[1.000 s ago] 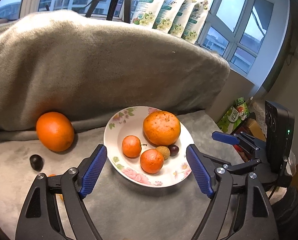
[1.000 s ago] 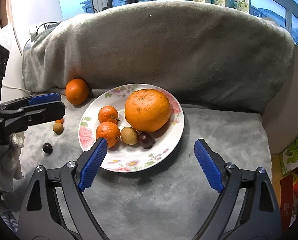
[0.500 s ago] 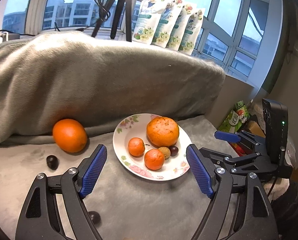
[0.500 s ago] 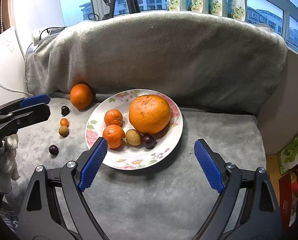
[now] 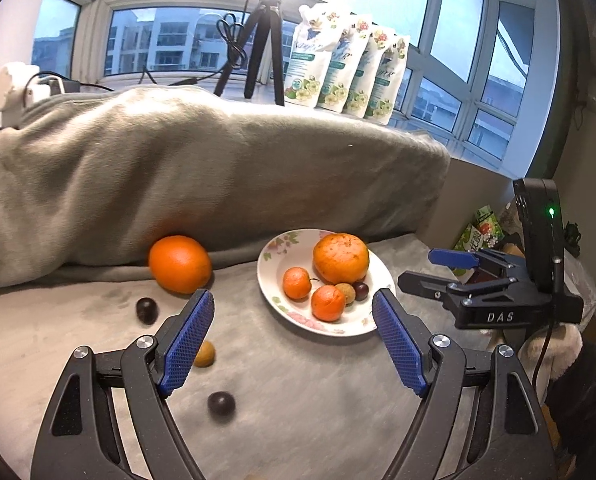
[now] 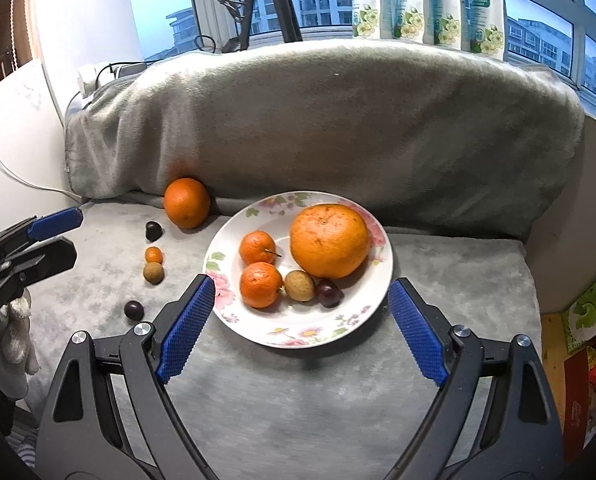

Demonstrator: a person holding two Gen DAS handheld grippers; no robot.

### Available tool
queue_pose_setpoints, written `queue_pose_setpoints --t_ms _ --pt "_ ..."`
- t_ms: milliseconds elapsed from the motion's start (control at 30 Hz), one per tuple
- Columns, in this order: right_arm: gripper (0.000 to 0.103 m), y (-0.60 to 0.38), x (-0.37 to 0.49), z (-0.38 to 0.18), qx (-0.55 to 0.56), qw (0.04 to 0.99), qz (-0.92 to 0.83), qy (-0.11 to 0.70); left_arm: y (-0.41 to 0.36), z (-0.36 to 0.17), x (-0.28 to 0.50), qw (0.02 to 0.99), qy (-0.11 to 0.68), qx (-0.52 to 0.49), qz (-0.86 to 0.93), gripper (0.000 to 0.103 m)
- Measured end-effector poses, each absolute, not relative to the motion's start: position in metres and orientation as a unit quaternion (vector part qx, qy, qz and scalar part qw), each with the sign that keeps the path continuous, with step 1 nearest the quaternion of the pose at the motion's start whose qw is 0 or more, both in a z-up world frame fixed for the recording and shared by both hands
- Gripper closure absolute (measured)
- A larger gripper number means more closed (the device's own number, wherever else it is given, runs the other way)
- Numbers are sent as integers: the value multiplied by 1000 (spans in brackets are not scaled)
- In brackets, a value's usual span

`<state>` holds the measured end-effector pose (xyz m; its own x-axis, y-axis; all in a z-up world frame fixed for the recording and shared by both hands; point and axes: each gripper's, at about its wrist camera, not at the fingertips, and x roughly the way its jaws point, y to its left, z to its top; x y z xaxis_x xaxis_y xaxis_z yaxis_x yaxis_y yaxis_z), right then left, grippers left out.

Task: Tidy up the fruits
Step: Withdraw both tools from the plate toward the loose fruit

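- Grey blanket (image 6: pixel 338 120) covers the surface and the hump behind it; windows, a tripod (image 5: pixel 264 40) and four pouches (image 5: pixel 346 68) line the sill at the back.
- Your plate (image 6: pixel 234 240), white with a flower rim, sits on the blanket near the hump, between the two tools.
- On the plate: one big orange (image 6: pixel 329 240), two mandarins (image 6: pixel 257 247) (image 6: pixel 260 284), a tan longan (image 6: pixel 299 286) and a dark plum (image 6: pixel 329 293), the last two touching at the big orange's near side.
- Off the plate, to its left as your right camera sees it: a loose orange (image 6: pixel 187 208) against the foot of the hump, a dark fruit (image 6: pixel 153 231) just beside it, then a kumquat (image 6: pixel 153 255) touching a second longan (image 6: pixel 153 273), and another dark fruit (image 6: pixel 133 309) nearest you.
- Your right tool (image 6: pixel 298 316) hangs above the plate's near rim, jaws spread wide, nothing between them.
- Your left tool (image 5: pixel 294 336) stands open too, empty, over the blanket left of the plate; its left finger (image 5: pixel 186 340) partly hides a small tan fruit in that view.
- Each tool shows in the other's camera, at the frame edge, apart from the plate.
- Lower right of the right view, a green carton (image 6: pixel 590 304) lies beyond the blanket's edge.
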<state>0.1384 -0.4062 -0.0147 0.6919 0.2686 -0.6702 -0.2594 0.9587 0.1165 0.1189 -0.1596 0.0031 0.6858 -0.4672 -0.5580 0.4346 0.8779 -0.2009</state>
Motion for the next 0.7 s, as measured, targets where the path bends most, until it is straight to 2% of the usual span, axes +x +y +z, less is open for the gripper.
queue_pose_setpoints --t_ms 567,700 --pt "12 -347 151 -3 5 907 216 363 -103 -41 84 915 343 -27 -210 22" --pt "12 -327 158 -7 -3 899 235 369 -98 -53 84 909 357 -37 -210 28"
